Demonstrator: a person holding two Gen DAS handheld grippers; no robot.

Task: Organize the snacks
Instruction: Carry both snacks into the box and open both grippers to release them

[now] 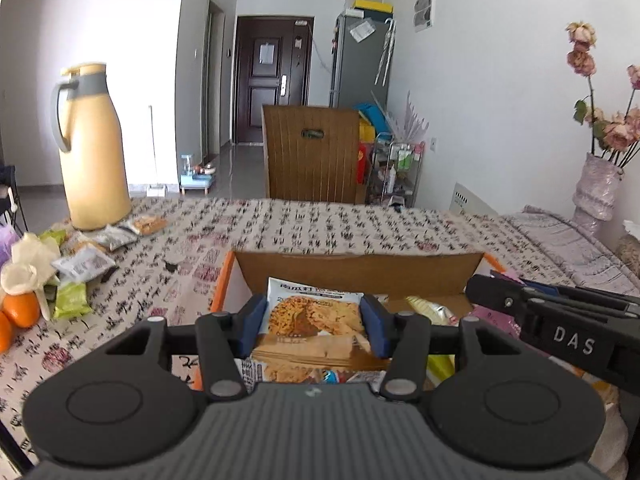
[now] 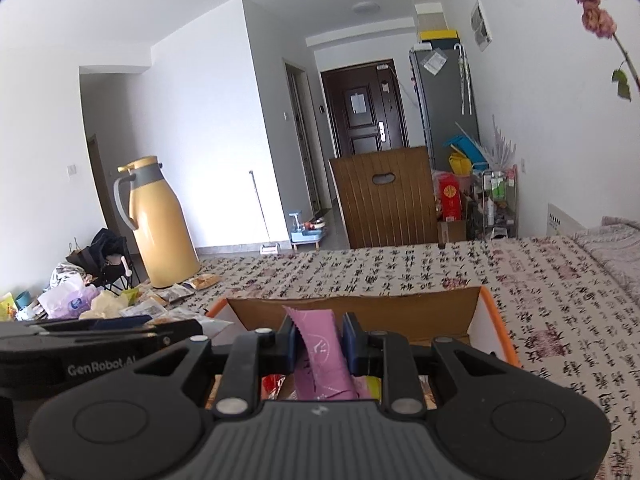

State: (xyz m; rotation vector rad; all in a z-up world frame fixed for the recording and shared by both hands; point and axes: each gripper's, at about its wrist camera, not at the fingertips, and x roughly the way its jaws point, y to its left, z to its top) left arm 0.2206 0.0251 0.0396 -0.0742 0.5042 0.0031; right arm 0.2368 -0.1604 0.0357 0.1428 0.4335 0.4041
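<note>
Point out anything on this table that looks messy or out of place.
Loose snack packets lie scattered in a heap at the table's left edge beside the yellow jug, not yet in the box. The flowers in the vase look wilted.

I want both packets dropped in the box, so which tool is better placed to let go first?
Probably the right tool: its pink packet stands over the cardboard box interior. The left tool holds its noodle packet nearer the box's left wall.
</note>
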